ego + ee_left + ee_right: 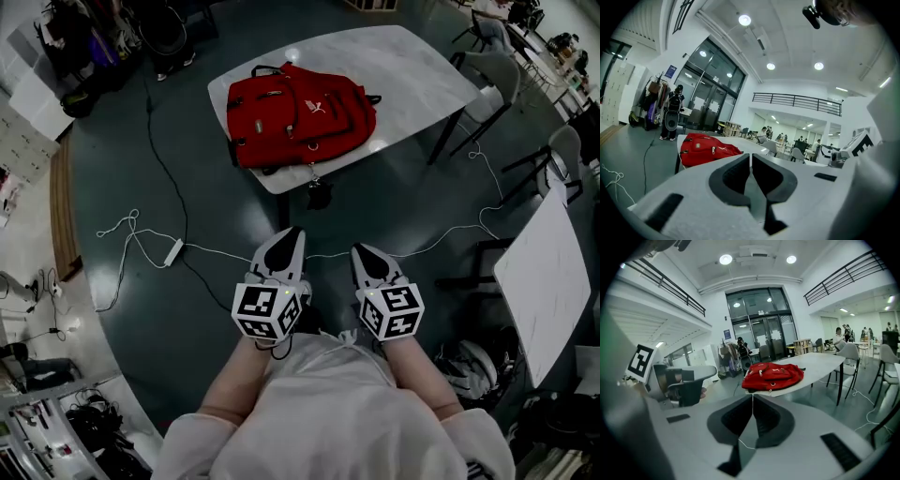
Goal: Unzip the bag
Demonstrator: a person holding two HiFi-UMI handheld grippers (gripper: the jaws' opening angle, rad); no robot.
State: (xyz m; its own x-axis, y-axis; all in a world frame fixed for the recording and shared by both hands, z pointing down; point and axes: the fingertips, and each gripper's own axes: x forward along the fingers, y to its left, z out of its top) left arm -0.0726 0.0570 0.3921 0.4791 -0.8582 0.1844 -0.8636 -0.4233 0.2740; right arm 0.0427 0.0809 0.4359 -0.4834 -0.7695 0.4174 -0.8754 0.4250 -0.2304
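A red backpack (300, 114) lies flat on the near end of a white table (403, 66), zipped, with a strap and pull hanging over the front edge. It also shows in the left gripper view as the backpack (708, 148) and in the right gripper view as the backpack (772, 375). My left gripper (290, 234) and right gripper (364, 252) are held close to my body, well short of the table. Both are shut with nothing between the jaws.
A white cable with a power strip (173, 251) runs across the dark floor between me and the table. Chairs (497, 80) stand to the table's right, and another white table (548, 281) is at my right. Clutter lines the left wall.
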